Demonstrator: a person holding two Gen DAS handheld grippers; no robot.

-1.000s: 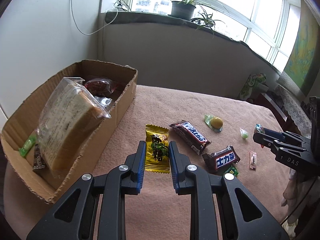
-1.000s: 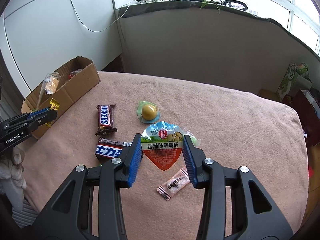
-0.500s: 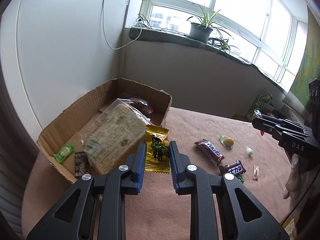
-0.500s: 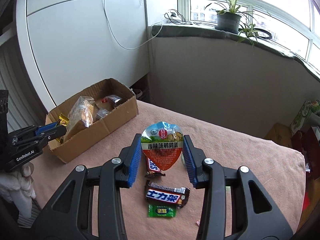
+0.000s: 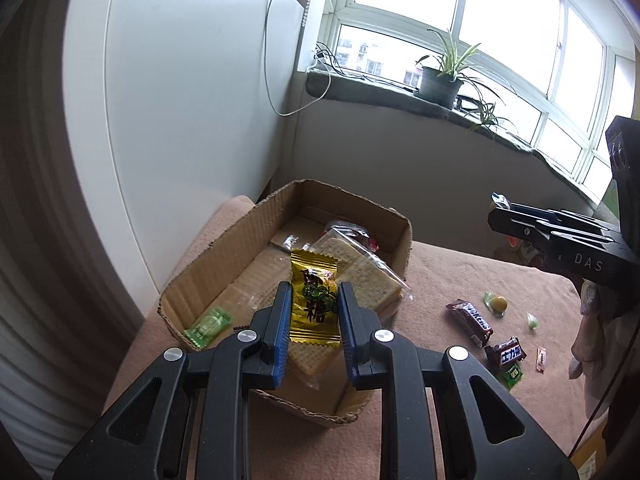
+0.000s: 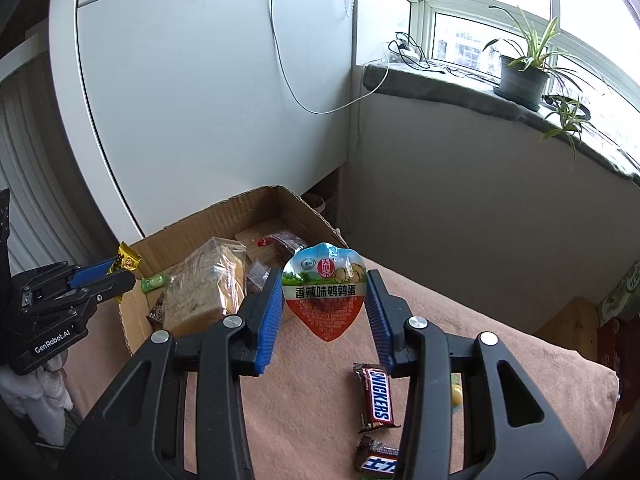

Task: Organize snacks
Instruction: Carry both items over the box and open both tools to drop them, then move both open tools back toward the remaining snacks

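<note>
My left gripper (image 5: 313, 316) is shut on a yellow candy packet (image 5: 314, 297) and holds it above the cardboard box (image 5: 224, 252). My right gripper (image 6: 325, 304) is shut on a heart-shaped quail egg pack (image 6: 325, 292), held in the air just right of the box (image 6: 188, 236). The box holds a bagged cracker block (image 6: 200, 292), a green candy (image 5: 208, 326) and dark wrapped snacks (image 6: 286, 242). The left gripper also shows in the right wrist view (image 6: 116, 274), at the box's near-left corner.
On the pink tablecloth (image 5: 440, 280) lie a Snickers bar (image 5: 469, 322), a second chocolate bar (image 5: 506, 354), a yellow jelly cup (image 5: 496, 304), a small green sweet (image 5: 532, 322) and a pink sachet (image 5: 541, 358). White panels and a window sill with a potted plant (image 5: 440, 84) stand behind.
Both grippers have lifted their snacks off the table and moved left toward the box. The left one now hangs over the box; the right one is beside it.
</note>
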